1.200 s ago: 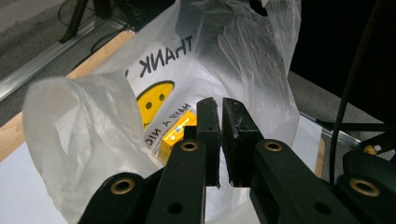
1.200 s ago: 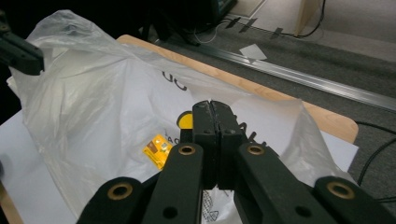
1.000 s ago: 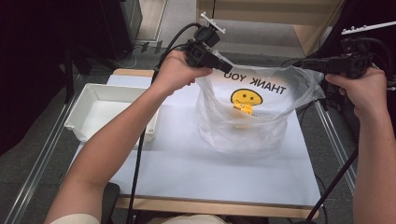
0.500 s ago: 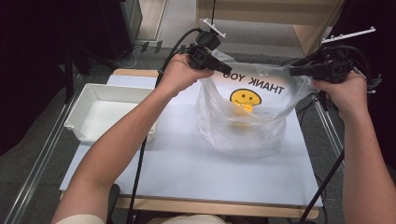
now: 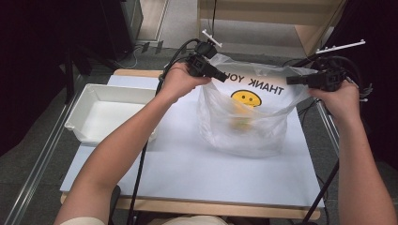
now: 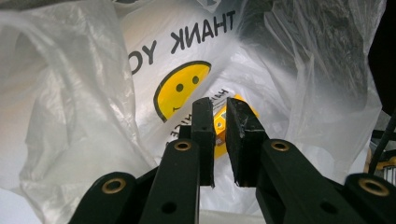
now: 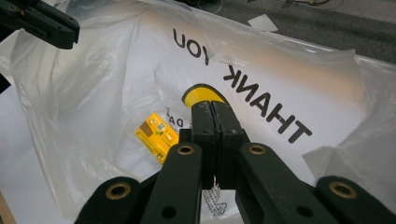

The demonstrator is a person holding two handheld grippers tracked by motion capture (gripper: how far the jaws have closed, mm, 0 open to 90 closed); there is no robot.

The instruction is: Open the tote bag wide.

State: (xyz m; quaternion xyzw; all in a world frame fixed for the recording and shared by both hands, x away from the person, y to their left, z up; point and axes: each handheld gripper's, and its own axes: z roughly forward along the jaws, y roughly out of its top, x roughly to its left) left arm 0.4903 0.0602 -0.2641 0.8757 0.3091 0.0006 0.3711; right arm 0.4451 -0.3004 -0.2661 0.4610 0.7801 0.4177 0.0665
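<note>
Your work sits in the thin translucent white plastic carrier bag printed with a yellow smiley face and "THANK YOU", which stands slumped on the white table top, to the right of the white rectangular plastic tray. A small yellow-orange packet lies at the bottom of the bag. Your left gripper is at the bag's left upper edge; in the left gripper view its jaws stand a narrow gap apart, having just been opening, and no film shows pinched between the pads. Your right gripper is at the right upper edge with its jaws pressed together; a sliver of printed film seems caught low between them in the right gripper view, so it probably clamps the bag's rim.

Expect the bag to be very light, limp and slippery: it will collapse, not hold its shape, and the film can slide out of a loose pinch or tear under a hard pull. Take hold at the gathered rim or a handle loop, where the plastic is doubled, and keep both sides level so the packet stays inside.
</note>
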